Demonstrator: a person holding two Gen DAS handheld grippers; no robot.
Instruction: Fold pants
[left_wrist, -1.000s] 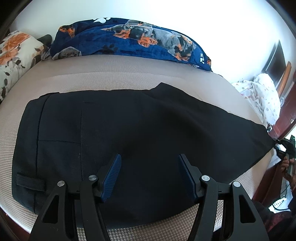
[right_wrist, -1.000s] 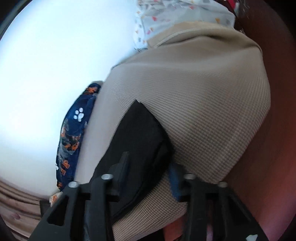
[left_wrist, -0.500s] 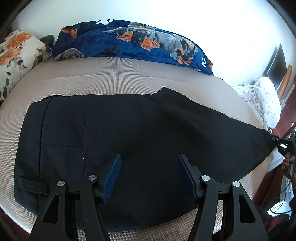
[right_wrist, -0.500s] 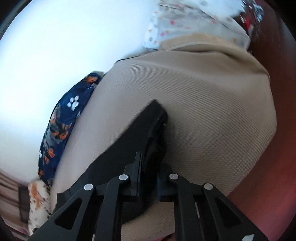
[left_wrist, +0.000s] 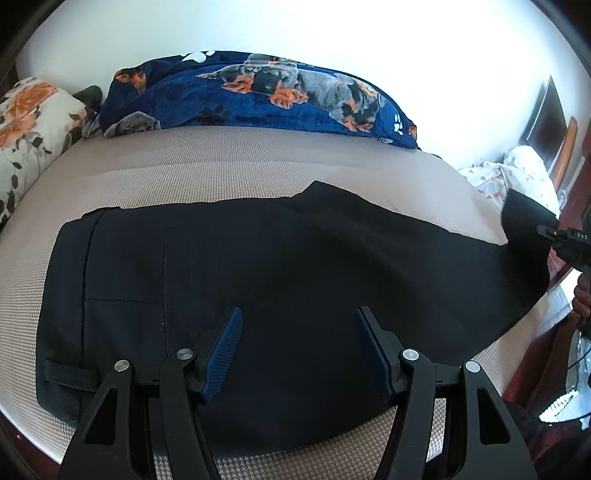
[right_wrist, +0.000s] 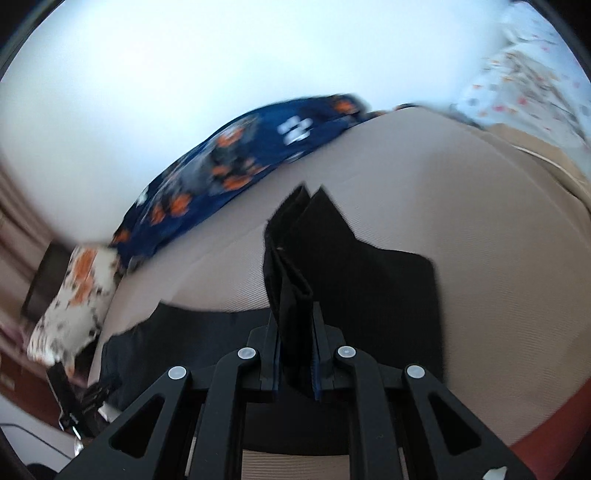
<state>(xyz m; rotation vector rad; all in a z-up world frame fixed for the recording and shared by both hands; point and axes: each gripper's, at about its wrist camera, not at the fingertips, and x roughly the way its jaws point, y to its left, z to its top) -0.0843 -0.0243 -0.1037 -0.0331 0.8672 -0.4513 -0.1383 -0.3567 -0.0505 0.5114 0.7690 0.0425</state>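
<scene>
Clamping pants (right_wrist: 295, 295) hem, perhaps lifted: right hand-held gripper (right_wrist: 295, 354)

Bright daylight washes out the wall (left_wrist: 369, 55); fisheye bending darkens every corner. The left view is sharp, the right motion-blurred.

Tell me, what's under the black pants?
Under the pants is the tan bed cover, showing all round them. The part beneath the cloth is hidden. At one end the right claw holds the leg end up off the bed.
</scene>
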